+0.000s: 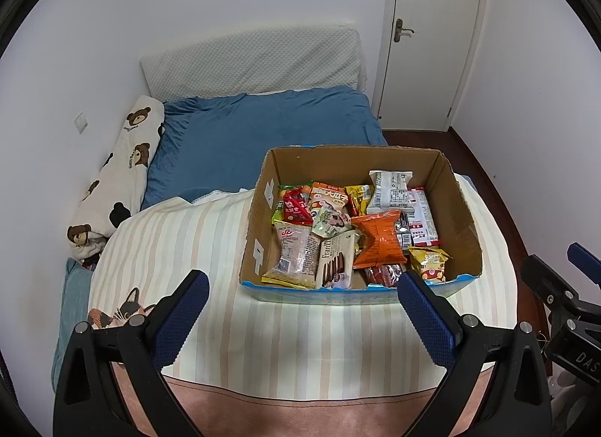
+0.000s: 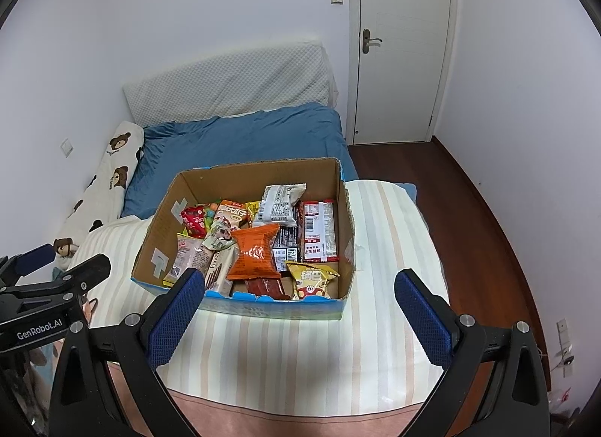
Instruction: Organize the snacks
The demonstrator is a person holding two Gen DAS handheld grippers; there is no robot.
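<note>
Both tools, left (image 1: 302,285) and right (image 2: 298,285), gape wide and empty before our box (image 1: 263,211); its piled snacks (image 1: 379,236) hide one another, lower packets unreadable.

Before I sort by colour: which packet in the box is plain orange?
The puffed orange packet mid-box, lying atop the others; its neighbours are red, yellow or white.

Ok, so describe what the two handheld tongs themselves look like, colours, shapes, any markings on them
Both are alike: the left tongs and right tongs have black plastic bodies with triangular cut-outs, silver round bolts at the joints, and two long fingers faced with blue dimpled pads. Seen from the other camera, the left one's body carries white "GenRobot.AI" lettering. The right one shows part of a marking, "DAS". No sleeves or hands show.
</note>
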